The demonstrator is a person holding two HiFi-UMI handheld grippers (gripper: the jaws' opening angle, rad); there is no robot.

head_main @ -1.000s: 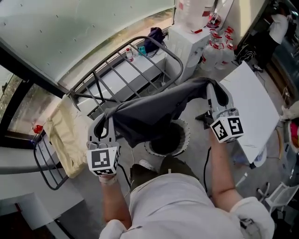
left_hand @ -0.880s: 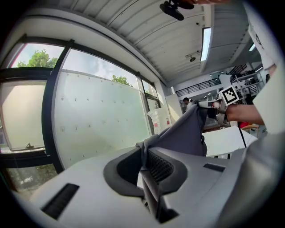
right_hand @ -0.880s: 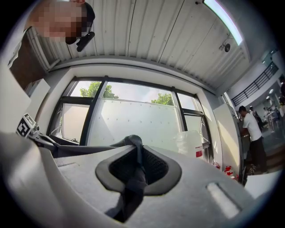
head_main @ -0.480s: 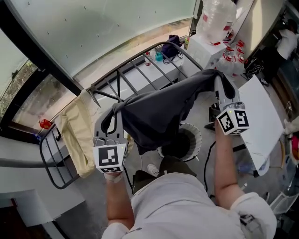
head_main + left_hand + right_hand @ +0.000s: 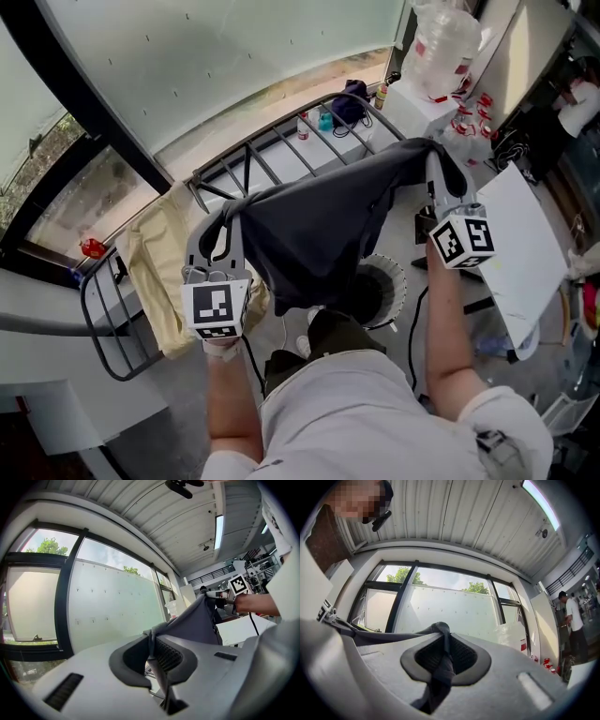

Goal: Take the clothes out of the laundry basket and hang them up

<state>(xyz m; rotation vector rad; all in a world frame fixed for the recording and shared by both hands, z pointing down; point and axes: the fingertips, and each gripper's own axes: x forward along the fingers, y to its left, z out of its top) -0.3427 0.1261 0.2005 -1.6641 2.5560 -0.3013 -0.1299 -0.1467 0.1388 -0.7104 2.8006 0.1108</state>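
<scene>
Drying rack stands close ahead, glass wall behind it.

Frosted window pane along the far wall, red object on the sill, small bottles and a dark bag on the ledge, large plastic water bottle on a white cabinet, white panel at right, strip light overhead.

- White short-sleeved shirt and dark olive trousers.
- Left hand-held gripper and right hand-held gripper have pale grey shells.
- Each carries a marker cube with black-and-white squares.
- Dark ribbed pads line the jaws.
- A thin black cable runs beside the right forearm.
</scene>
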